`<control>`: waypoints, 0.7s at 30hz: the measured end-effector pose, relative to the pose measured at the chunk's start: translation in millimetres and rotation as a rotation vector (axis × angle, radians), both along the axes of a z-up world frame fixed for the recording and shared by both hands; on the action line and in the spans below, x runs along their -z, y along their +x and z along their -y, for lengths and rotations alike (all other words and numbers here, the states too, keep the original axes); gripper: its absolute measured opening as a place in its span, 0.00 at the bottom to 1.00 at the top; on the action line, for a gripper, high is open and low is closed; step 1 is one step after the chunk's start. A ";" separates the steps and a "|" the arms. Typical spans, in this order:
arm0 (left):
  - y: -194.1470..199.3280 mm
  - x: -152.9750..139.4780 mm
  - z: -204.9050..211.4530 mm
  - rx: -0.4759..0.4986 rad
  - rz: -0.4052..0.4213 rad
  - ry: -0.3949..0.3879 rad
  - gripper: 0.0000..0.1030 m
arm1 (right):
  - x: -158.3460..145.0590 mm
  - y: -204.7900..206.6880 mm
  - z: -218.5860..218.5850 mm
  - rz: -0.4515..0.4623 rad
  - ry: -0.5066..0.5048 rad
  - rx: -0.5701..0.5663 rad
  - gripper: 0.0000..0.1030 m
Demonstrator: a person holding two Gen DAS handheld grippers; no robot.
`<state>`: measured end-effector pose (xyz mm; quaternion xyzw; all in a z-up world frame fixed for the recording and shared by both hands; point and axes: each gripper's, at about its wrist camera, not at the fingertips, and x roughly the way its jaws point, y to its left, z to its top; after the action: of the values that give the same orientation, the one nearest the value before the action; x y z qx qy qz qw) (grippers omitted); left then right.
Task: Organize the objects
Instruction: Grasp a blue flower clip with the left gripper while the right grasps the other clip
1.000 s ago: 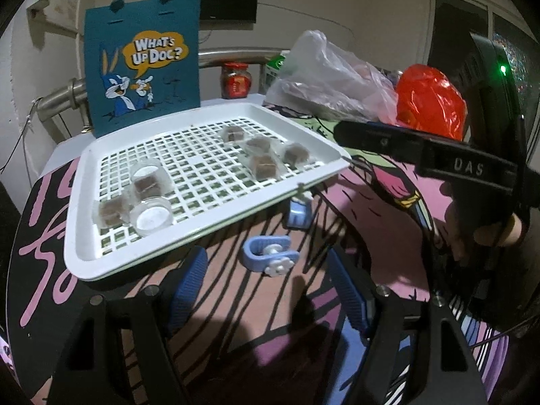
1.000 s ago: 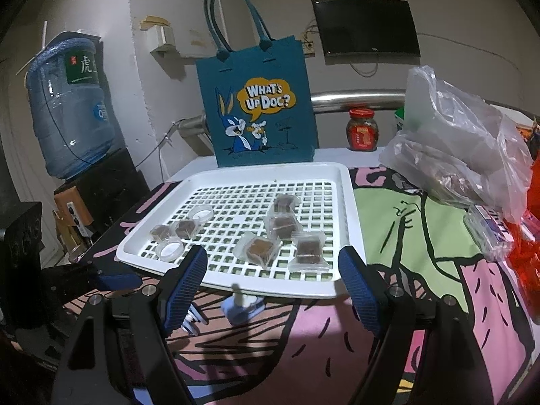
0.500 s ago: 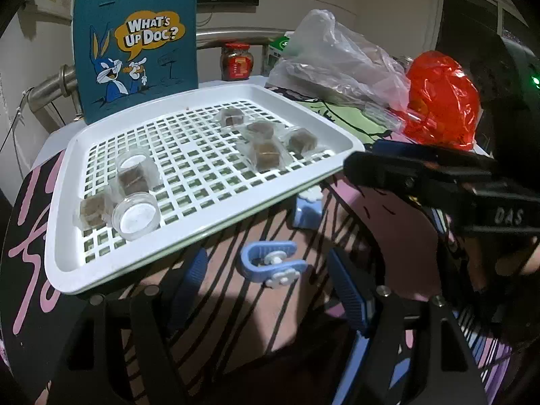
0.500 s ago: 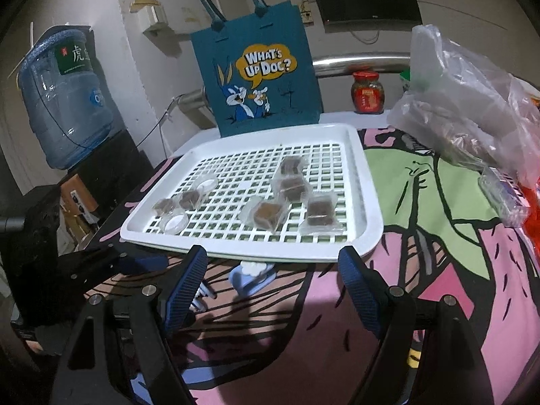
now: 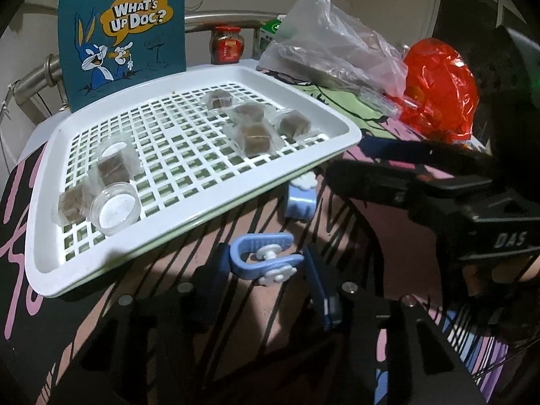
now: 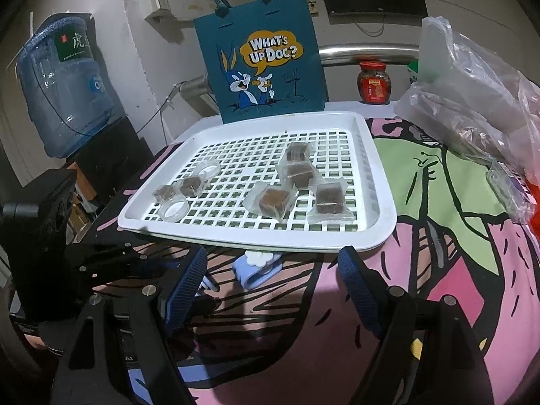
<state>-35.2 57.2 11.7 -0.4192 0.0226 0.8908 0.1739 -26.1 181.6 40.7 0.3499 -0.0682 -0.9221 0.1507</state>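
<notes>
With my left tongs (image 5: 265,278) just closing around the blue clip (image 5: 261,258), not yet pinching it, beside the white tray's (image 5: 47,270) near edge, I'd centre both arms before squeezing; right tongs (image 6: 271,290) gape empty.

— What changed on your left side?

— My left hand-held gripper (image 5: 263,270) came forward and down to the blue clip (image 5: 261,258) on the surface, which now sits between the fingers (image 5: 211,278). The jaws have just been closing; whether the pads touch it yet, I can't tell.

— And the right?

— It tipped down a little, so the tray (image 6: 384,202) sits lower in its view.
</notes>
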 end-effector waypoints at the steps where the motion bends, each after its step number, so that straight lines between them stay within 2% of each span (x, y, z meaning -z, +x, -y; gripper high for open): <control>1: 0.9 -1.0 0.3 -0.001 -0.004 0.002 0.42 | 0.9 -0.6 0.1 0.004 0.000 -0.001 0.78; 5: 7.2 -2.2 1.5 -0.001 -0.013 -0.015 0.42 | 4.9 -2.4 2.4 0.019 0.010 -0.009 0.78; 11: 19.6 -2.7 23.9 -0.077 -0.017 -0.036 0.42 | 11.9 -8.1 10.1 0.056 0.040 -0.031 0.78; 20: 27.4 -2.9 46.1 -0.144 -0.007 -0.009 0.42 | 22.0 -25.2 35.4 0.109 0.126 -0.109 0.77; 21: 27.3 -2.8 46.0 -0.143 -0.006 -0.006 0.42 | 22.7 -26.3 37.7 0.110 0.133 -0.115 0.74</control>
<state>-7.9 11.2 14.5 -0.4178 -0.0044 0.9020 0.1085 -52.3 143.9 18.0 0.4126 0.0053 -0.8938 0.1757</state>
